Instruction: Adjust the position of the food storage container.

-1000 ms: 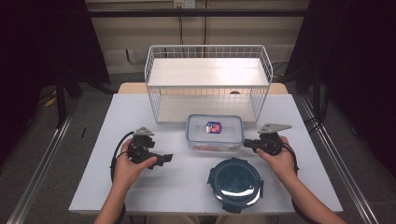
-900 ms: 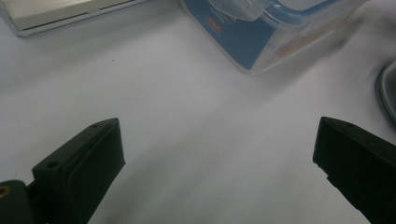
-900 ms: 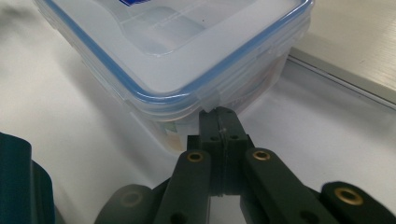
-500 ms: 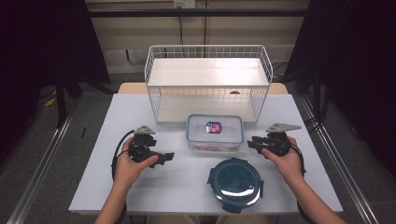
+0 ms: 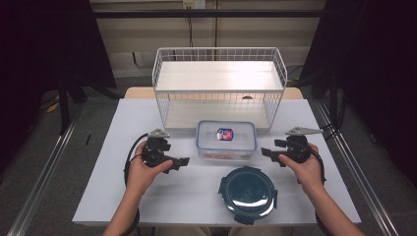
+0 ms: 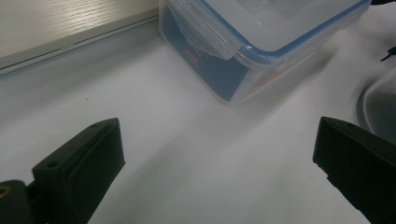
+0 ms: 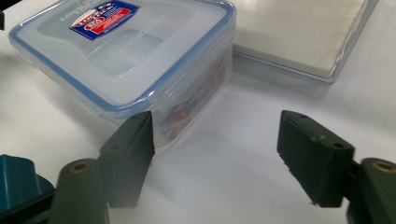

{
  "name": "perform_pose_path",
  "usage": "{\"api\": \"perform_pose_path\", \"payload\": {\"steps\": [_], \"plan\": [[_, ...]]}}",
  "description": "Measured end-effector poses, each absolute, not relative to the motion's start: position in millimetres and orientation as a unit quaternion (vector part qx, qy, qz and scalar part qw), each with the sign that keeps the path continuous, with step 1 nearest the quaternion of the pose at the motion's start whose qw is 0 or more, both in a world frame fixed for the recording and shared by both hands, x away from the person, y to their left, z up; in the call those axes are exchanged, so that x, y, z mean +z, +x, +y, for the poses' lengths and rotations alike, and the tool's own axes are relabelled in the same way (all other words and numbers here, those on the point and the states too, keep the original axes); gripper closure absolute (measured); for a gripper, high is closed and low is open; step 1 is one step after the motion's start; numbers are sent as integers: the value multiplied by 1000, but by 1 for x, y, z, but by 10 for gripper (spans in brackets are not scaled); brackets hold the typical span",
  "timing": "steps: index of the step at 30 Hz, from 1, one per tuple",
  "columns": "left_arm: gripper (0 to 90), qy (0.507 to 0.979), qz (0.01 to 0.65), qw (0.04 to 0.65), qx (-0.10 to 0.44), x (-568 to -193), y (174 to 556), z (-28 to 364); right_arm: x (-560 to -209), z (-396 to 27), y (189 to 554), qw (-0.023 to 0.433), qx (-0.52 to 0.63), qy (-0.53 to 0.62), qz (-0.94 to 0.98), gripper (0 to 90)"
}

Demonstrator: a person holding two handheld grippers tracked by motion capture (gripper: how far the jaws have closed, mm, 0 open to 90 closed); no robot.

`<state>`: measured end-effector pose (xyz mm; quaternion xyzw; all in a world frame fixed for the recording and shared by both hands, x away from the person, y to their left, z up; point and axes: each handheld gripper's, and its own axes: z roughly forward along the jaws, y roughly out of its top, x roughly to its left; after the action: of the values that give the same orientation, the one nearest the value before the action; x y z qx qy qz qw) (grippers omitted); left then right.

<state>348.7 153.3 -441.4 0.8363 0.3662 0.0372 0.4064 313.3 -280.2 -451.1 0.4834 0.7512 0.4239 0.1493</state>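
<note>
A clear rectangular food container point(image 5: 226, 140) with a blue-rimmed lid and a red and blue label sits at the table's middle, in front of a wire rack. My left gripper point(image 5: 181, 162) rests on the table to its left, pointing toward it, jaws wide open and empty point(image 6: 219, 154). My right gripper point(image 5: 269, 150) lies just off the container's right end. Its jaws have just been opening and now stand open point(image 7: 217, 154) with nothing between them. The container's corner point(image 7: 126, 51) is next to one jaw. A round dark teal lidded container point(image 5: 247, 192) sits nearer me.
A white wire rack point(image 5: 219, 83) with a pale shelf board stands behind the container, and its base board point(image 7: 299, 32) lies close to my right gripper. The round container's rim point(image 6: 378, 107) is off to the side of my left gripper. Bare white table point(image 5: 196, 196) spreads along the front.
The right gripper's jaws have gone from shut to open, and its tips have eased slightly right, away from the container's end. The left gripper has stayed put.
</note>
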Motion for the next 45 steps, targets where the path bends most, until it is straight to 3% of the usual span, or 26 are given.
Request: {"api": "perform_pose_path", "payload": {"steps": [16, 45], "plan": [[11, 821, 375, 431, 10, -434, 363, 137, -438, -272, 321, 133, 436, 499, 737, 160], [5, 798, 411, 441, -11, -429, 387, 120, -428, -250, 348, 95, 450, 504, 731, 113]]}}
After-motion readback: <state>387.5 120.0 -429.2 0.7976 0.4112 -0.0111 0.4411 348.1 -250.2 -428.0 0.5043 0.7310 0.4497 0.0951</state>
